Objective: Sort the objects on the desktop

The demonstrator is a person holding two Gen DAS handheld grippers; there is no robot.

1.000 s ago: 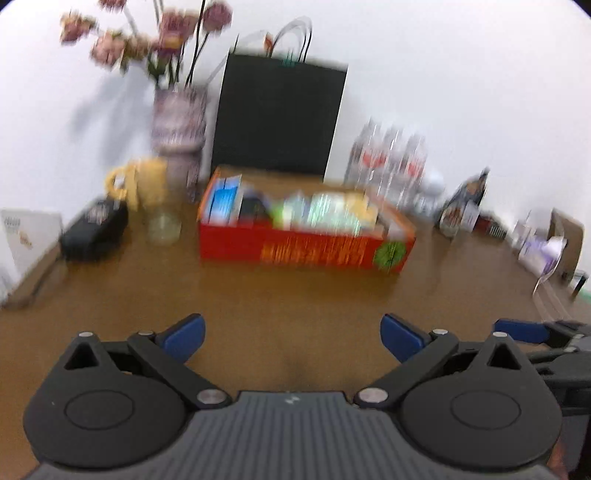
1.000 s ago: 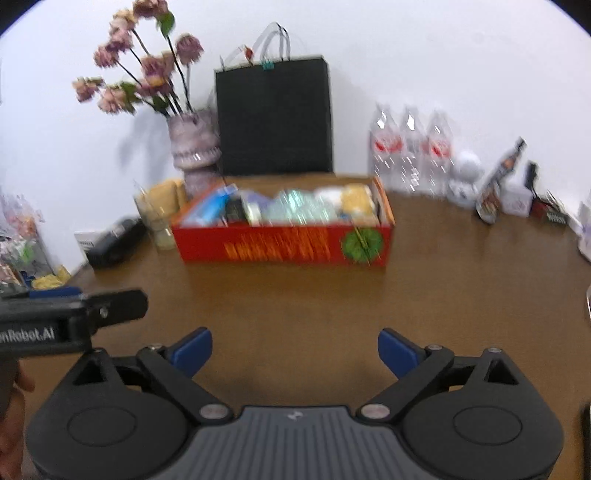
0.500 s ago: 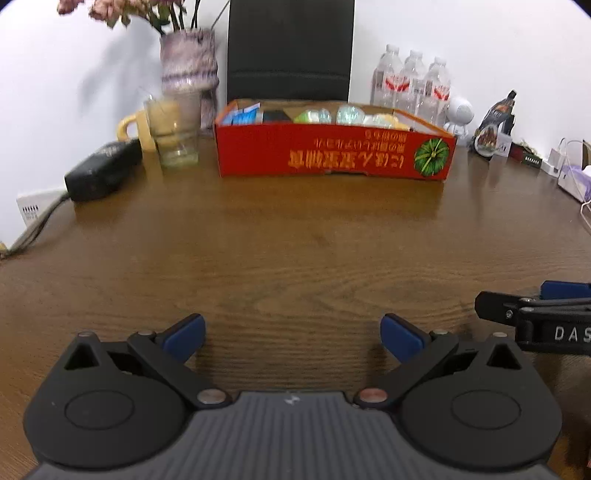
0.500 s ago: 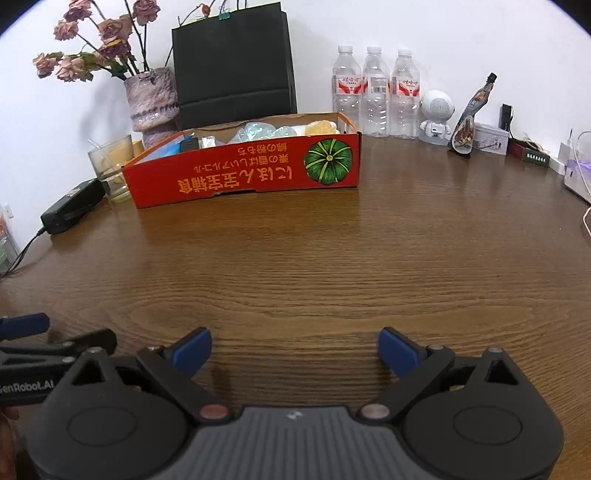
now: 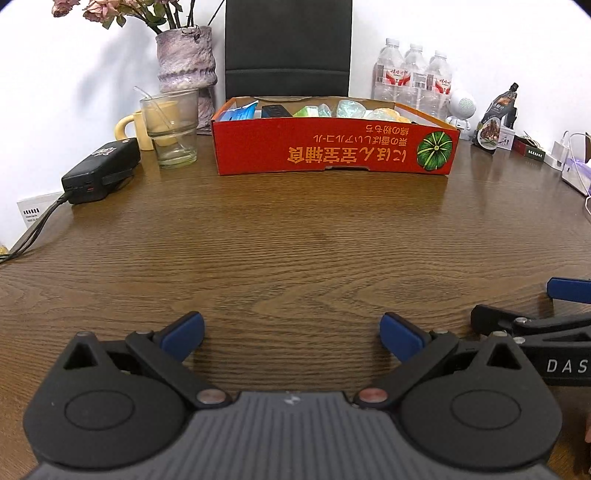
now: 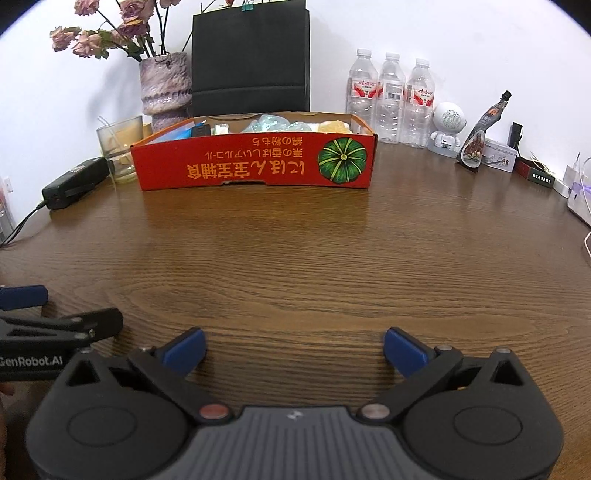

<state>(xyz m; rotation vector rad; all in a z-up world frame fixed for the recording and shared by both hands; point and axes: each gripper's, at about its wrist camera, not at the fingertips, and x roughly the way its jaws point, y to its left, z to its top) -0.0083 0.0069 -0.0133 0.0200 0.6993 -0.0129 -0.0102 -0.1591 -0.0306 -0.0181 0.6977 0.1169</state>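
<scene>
here both the left gripper (image 5: 291, 332) and right gripper (image 6: 293, 347) hover with jaws wide apart, holding nothing, near the tabletop's (image 5: 295, 240) front edge; the red box (image 5: 332, 147) of sorted items sits toward the back edge.

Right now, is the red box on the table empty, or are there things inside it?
Not empty. Above the red box's front wall, a blue packet, a black item and pale wrapped pieces show.

Stuff inside the red box (image 5: 332, 155) is mostly hidden behind its front wall, so only the tops peek out and I can't tell what they are. Behind the box, the black bag (image 5: 288, 48) is cropped at the top, same with the flowers (image 5: 110, 11).
</scene>
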